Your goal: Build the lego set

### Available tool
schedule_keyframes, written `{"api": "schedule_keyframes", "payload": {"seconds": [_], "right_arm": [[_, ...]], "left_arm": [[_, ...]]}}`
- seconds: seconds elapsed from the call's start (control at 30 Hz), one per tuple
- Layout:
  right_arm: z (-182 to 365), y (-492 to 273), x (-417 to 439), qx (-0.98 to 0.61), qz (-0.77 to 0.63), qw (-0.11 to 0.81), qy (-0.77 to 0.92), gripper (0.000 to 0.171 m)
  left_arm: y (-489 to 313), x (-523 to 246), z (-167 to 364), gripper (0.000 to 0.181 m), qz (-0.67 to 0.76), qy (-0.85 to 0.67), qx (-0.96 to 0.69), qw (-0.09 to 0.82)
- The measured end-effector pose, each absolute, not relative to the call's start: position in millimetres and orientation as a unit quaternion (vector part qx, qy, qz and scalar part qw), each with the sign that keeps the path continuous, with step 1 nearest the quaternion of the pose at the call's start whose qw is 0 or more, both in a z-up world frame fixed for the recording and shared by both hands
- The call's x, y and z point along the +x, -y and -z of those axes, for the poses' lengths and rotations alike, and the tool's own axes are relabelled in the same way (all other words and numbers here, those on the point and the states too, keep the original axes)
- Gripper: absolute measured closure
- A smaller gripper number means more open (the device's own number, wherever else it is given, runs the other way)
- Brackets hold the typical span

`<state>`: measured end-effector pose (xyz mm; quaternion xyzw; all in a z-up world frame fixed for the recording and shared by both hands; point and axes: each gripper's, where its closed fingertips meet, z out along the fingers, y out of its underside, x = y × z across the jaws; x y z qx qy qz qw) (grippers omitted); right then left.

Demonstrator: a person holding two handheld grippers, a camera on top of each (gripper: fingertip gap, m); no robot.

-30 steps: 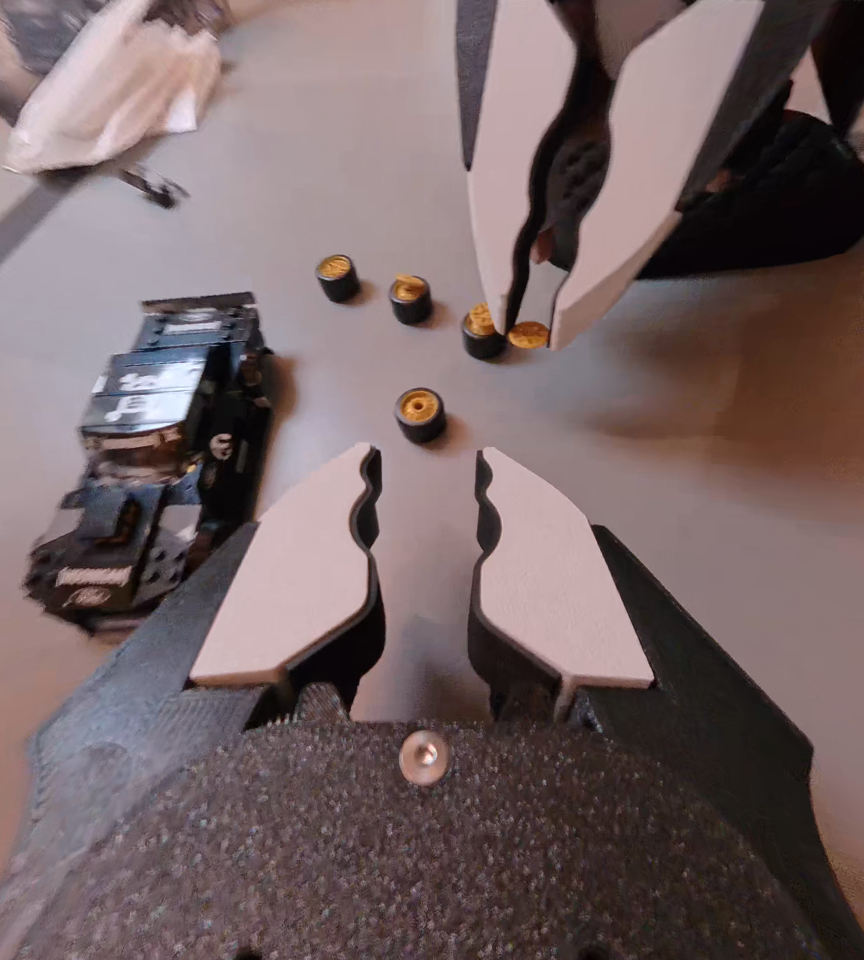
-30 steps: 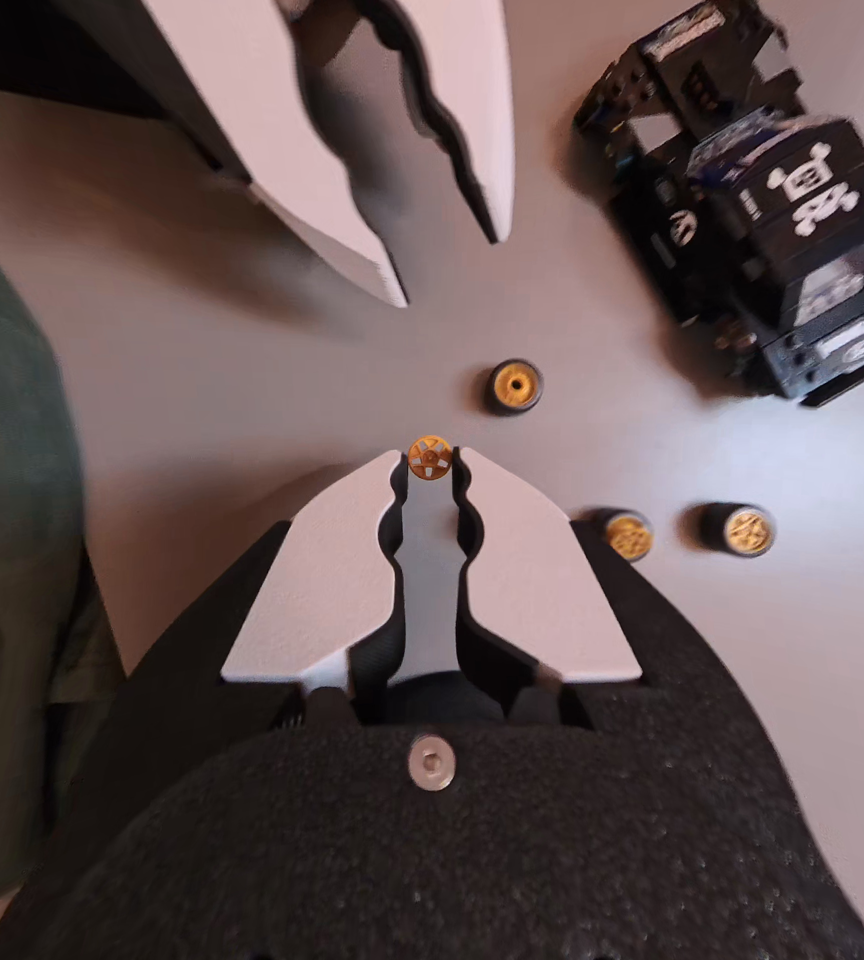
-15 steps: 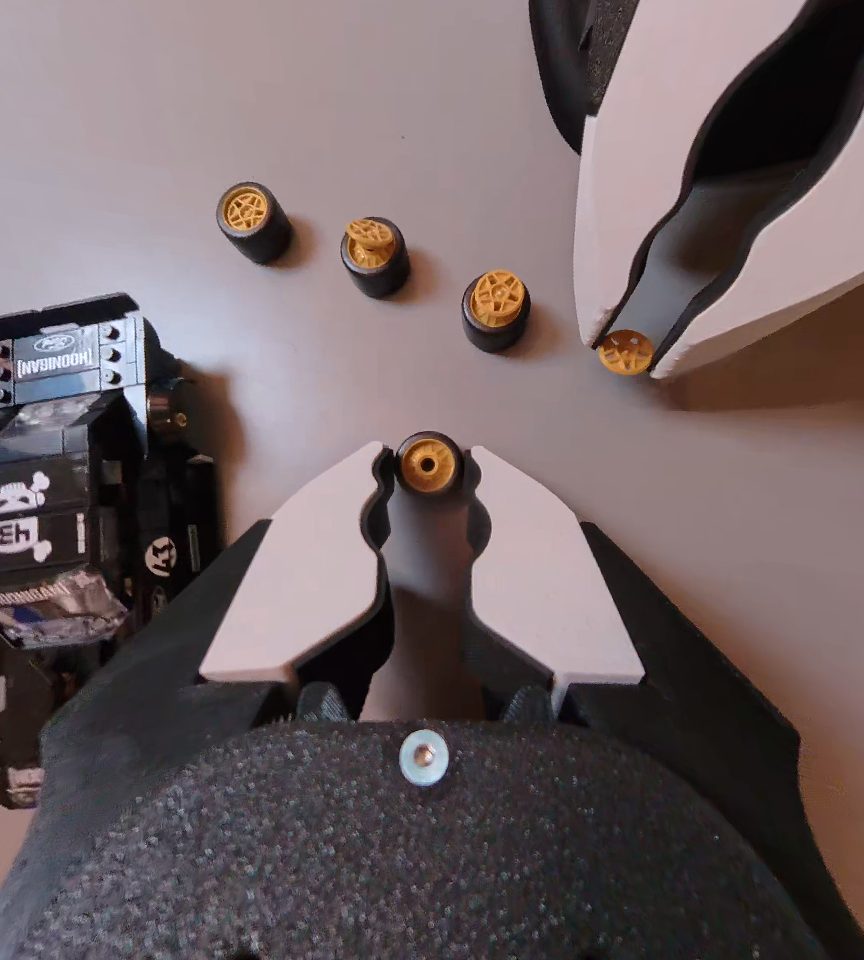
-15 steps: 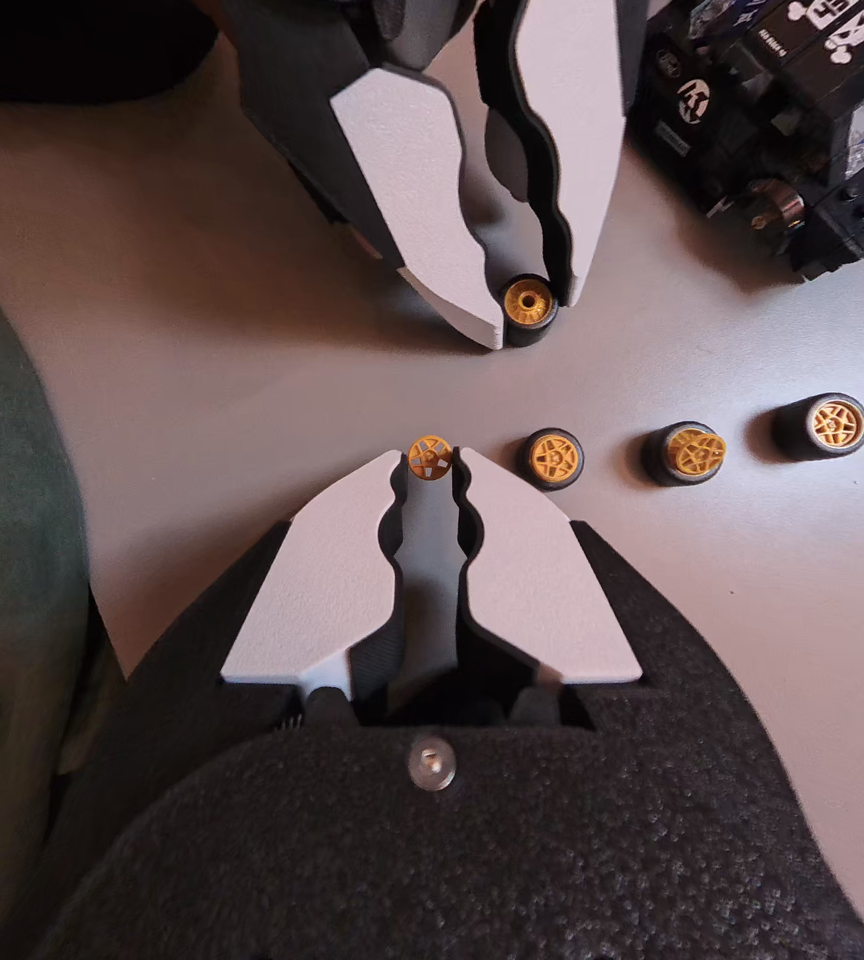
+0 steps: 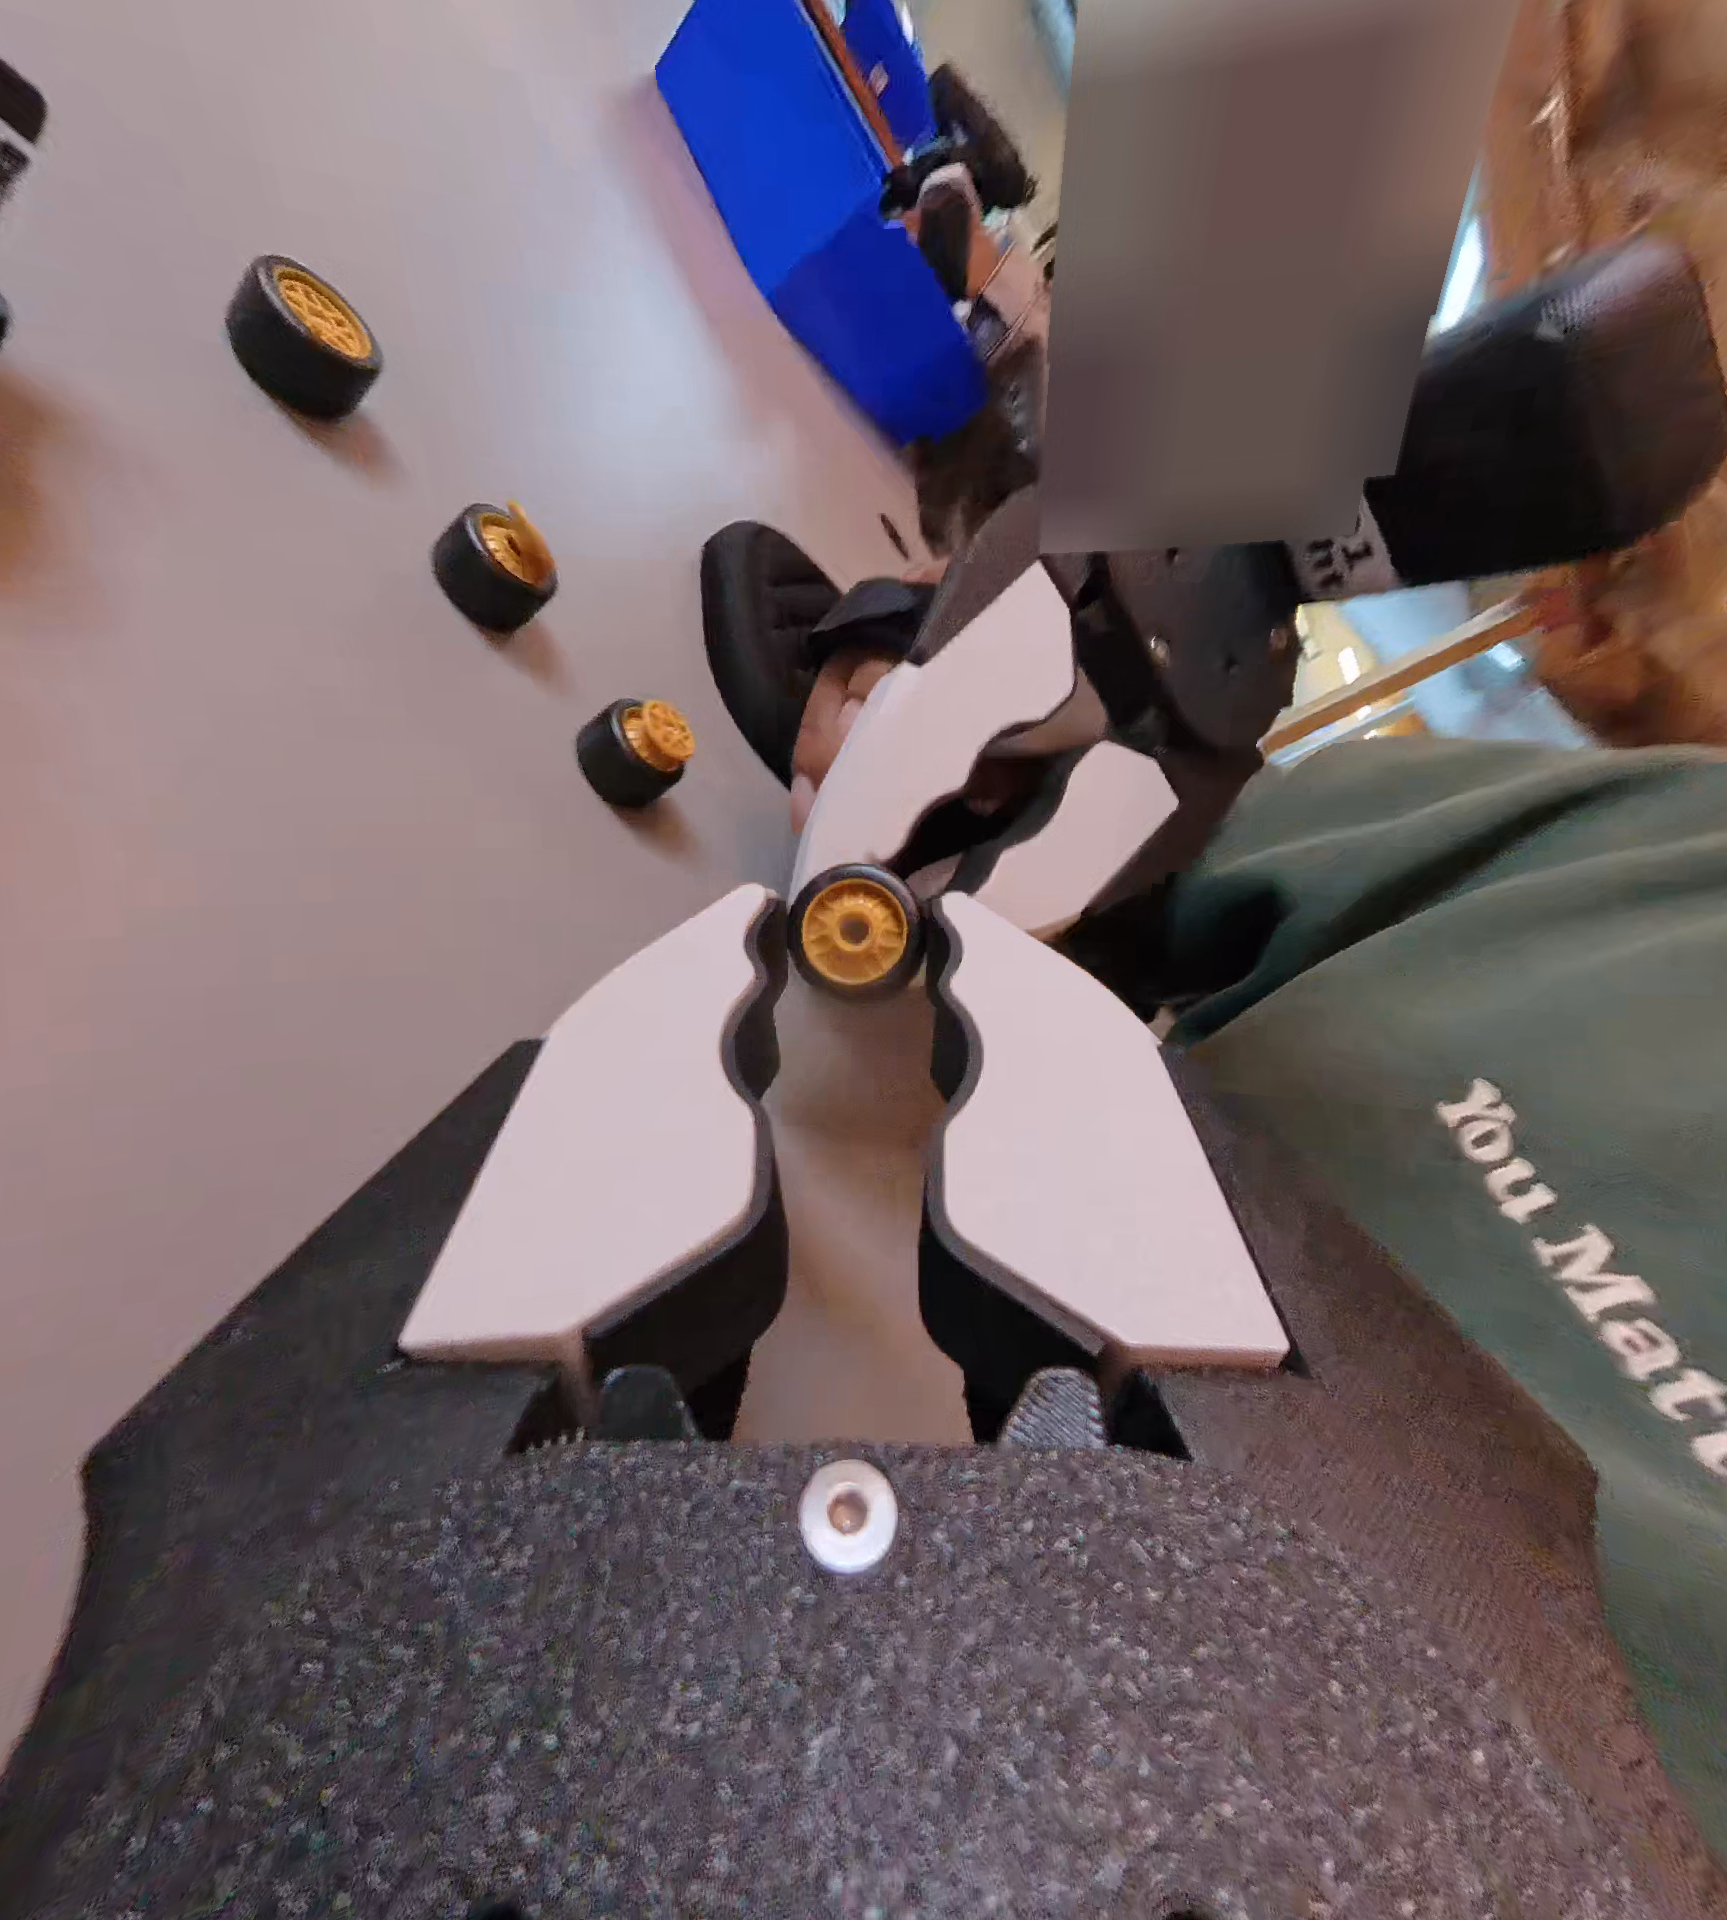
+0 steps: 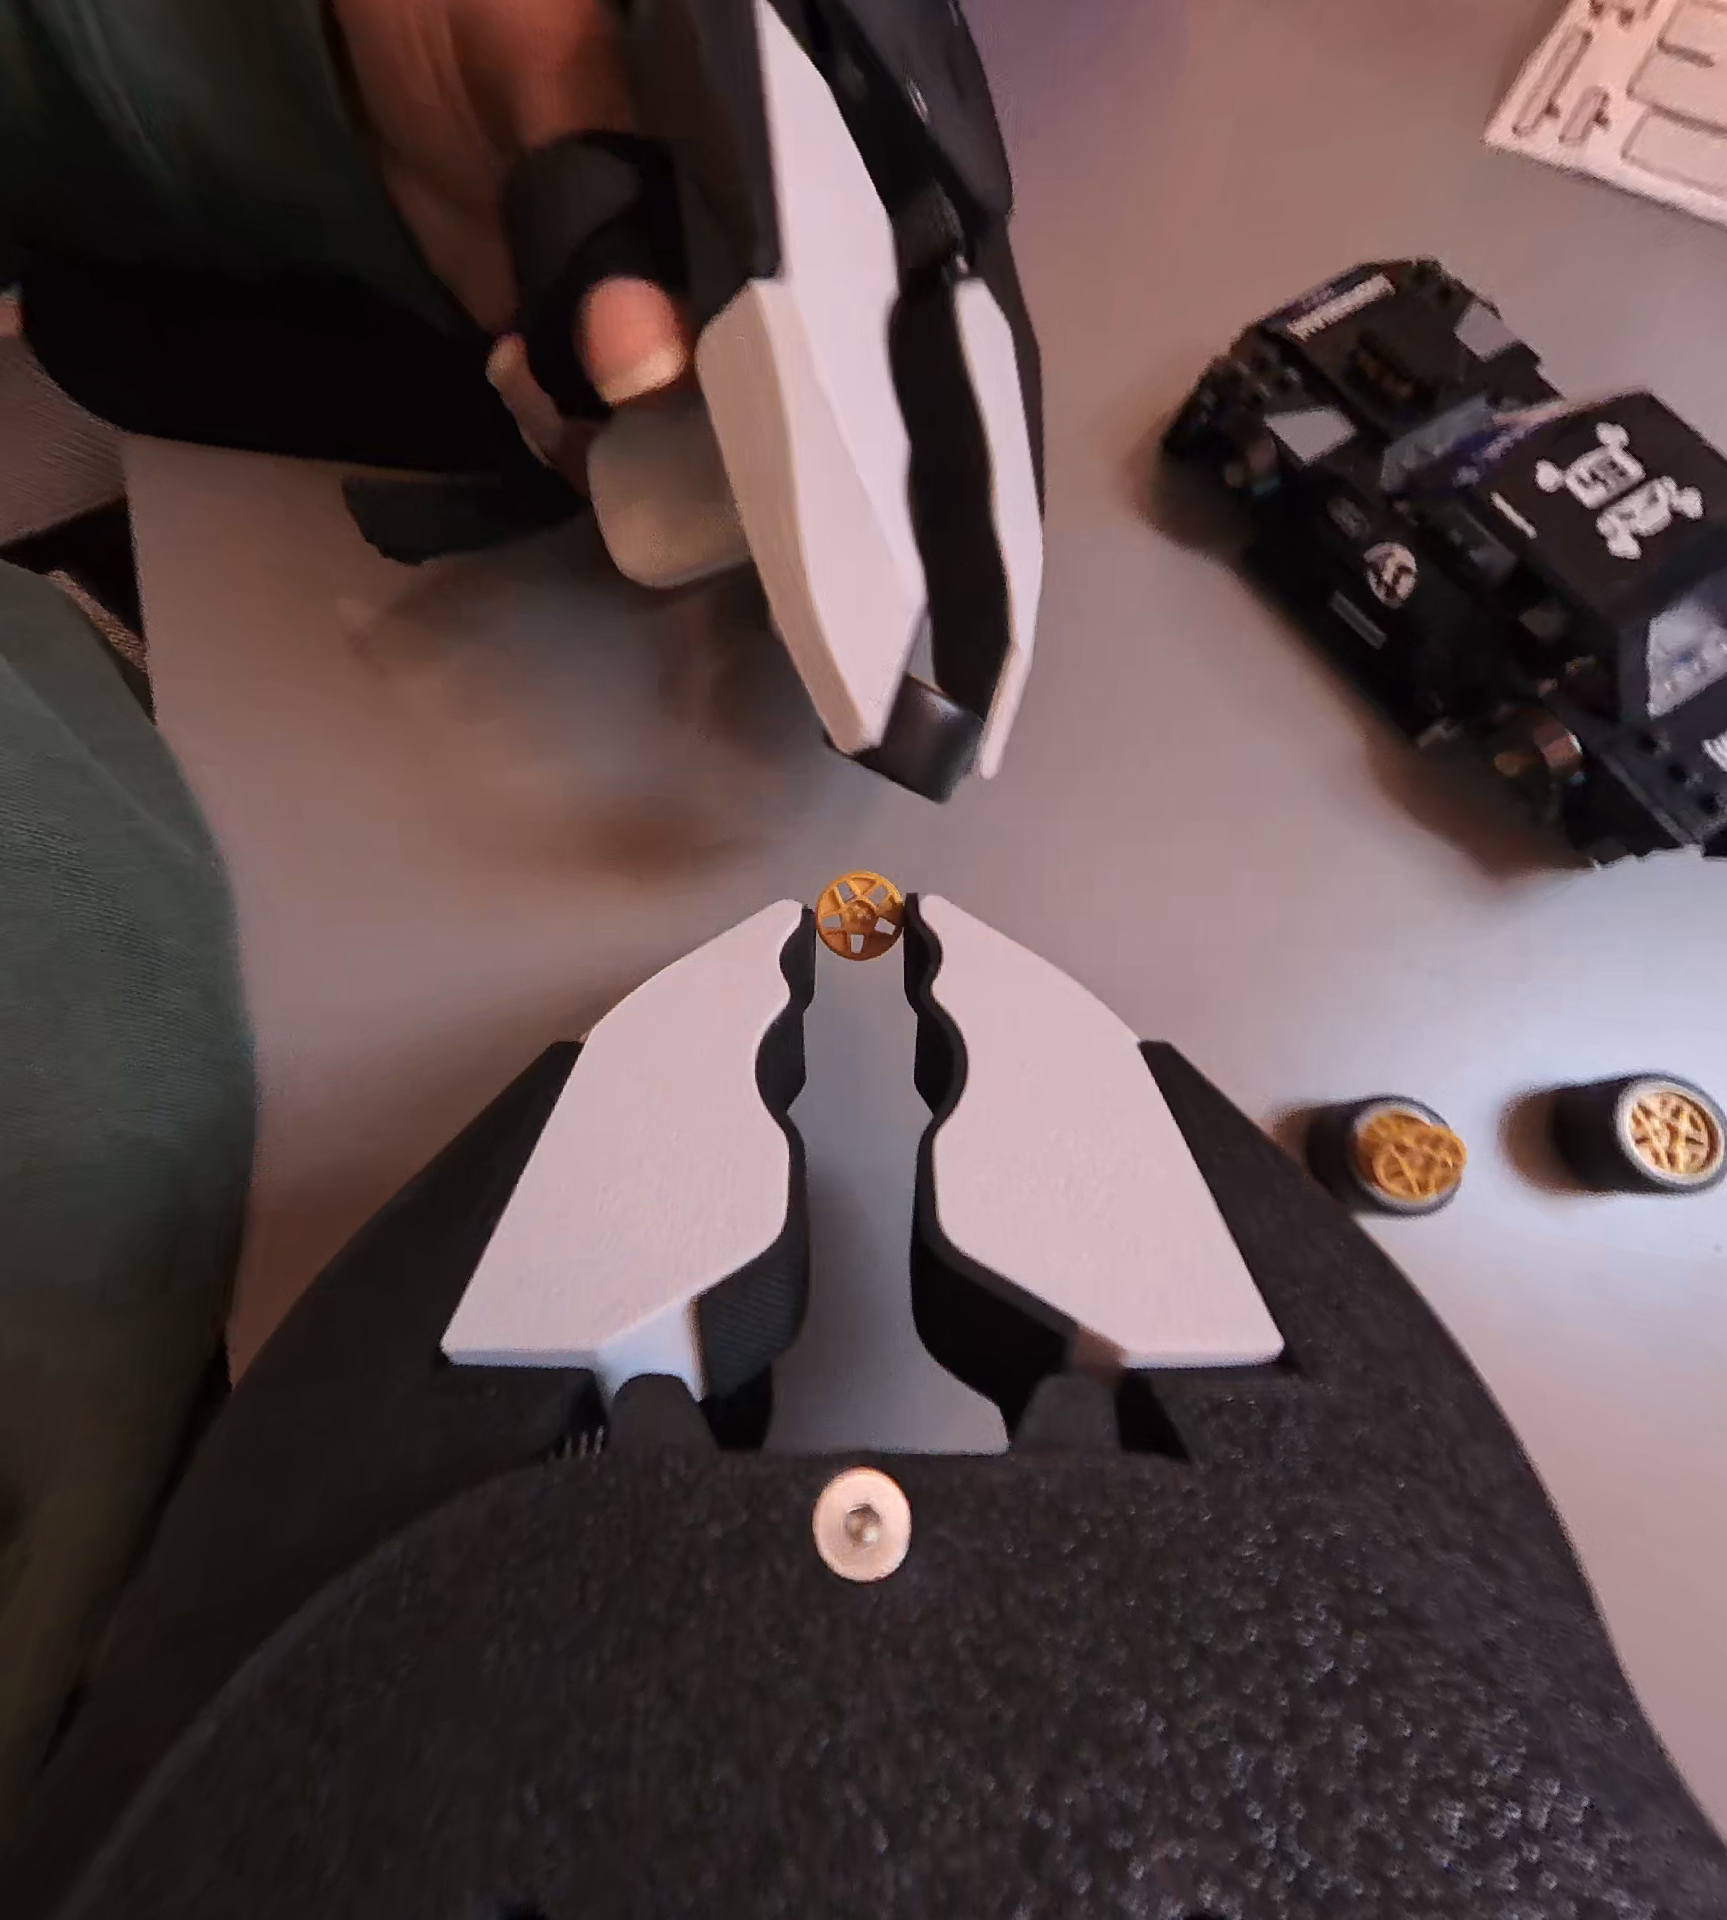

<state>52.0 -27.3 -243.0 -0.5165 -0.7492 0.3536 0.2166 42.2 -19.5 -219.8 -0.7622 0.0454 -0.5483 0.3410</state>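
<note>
A small black rubber wheel with a gold hub is clamped at the tips of the left gripper, raised off the grey desk. A flat gold spoked rim cap is pinched by the right gripper, facing that wheel. Beyond the wheel, the black brick-built car lies on the desk.

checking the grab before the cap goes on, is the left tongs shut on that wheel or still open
Shut on it: the left tongs pinch the black wheel by its tyre between both fingertips, lifted clear of the table.
</note>
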Motion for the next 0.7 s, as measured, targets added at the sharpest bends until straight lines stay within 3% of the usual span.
{"api": "schedule_keyframes", "payload": {"seconds": [0.33,0.7], "right_arm": [[200.0,26.2,40.8,-0.481,-0.413,0.281,0.721,0.155],[157.6,38.5,40.6,-0.446,-0.512,0.297,0.672,0.155]], "left_arm": [[28.1,51.1,206.1,0.156,0.596,-0.073,-0.714,0.359],[34.4,47.1,154.2,0.155,0.687,-0.063,-0.587,0.425]]}}
